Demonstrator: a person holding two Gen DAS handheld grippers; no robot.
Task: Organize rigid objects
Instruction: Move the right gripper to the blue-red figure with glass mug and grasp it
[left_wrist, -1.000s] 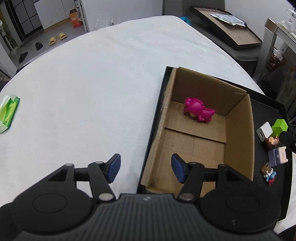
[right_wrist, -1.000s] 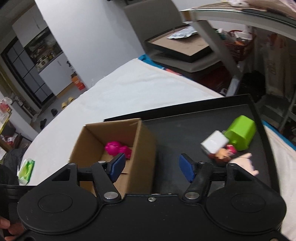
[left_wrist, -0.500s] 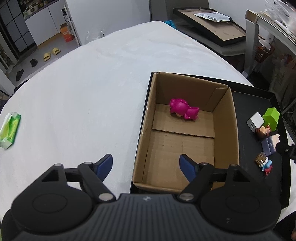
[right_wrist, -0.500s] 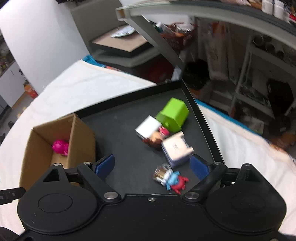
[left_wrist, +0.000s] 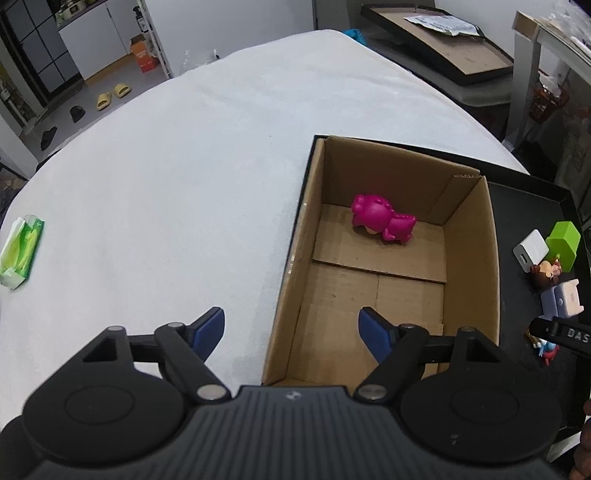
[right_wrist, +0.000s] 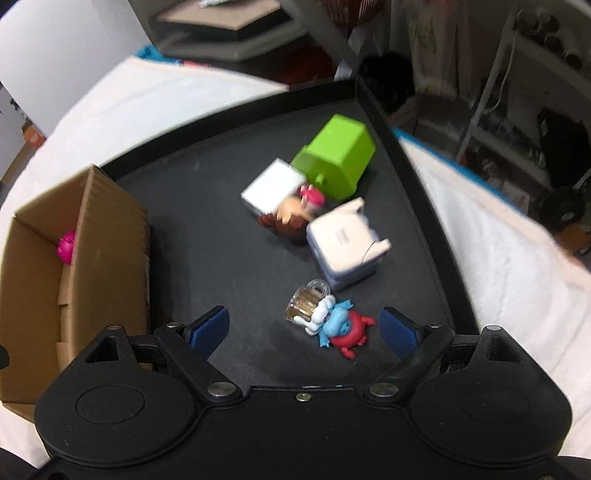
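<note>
An open cardboard box stands on a black tray and holds a magenta toy figure. On the tray to its right lie a green block, a white block, a brown-haired figurine, a pale lilac cube, and a small blue-and-red figure with a clear mug. My right gripper is open, its fingers either side of the blue-and-red figure, above it. My left gripper is open and empty over the box's near left wall.
The tray lies on a white cloth-covered table. A green tissue pack lies at the table's left edge. Another black tray with cardboard sits beyond the table. Shelving stands to the right.
My right gripper swung right from the box and dropped towards the small toys, now straddling the blue-and-red figure. My left gripper drew back a little and opened wider.
</note>
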